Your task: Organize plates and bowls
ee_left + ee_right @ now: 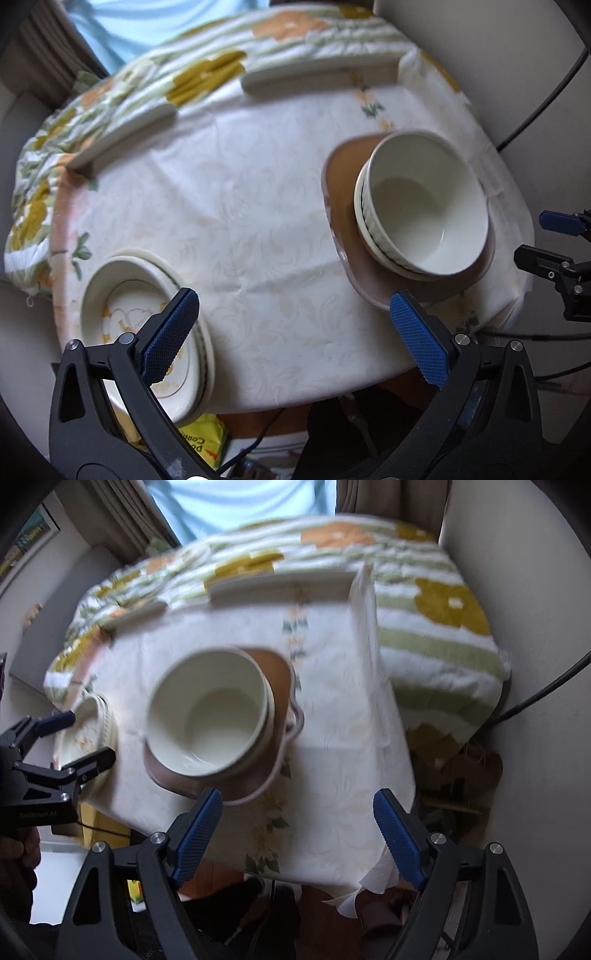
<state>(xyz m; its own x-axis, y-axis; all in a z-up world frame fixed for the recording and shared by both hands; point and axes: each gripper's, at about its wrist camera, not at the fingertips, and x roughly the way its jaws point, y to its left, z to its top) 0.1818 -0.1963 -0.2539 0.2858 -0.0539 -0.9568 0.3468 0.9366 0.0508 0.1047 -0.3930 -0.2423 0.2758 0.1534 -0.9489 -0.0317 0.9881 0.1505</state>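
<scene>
The counter (258, 206), under a pale cloth, carries everything. On its right side sits a brown plate (343, 206) with stacked white bowls (424, 206) on it. At the left edge — a stack of floral plates (129, 295). Left tongs (295, 332) stand wide open and empty; right tongs (297, 834) are open too, holding nothing.

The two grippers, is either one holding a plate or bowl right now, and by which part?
Nothing is held. The left gripper and right gripper both stand open over the tablecloth.
</scene>
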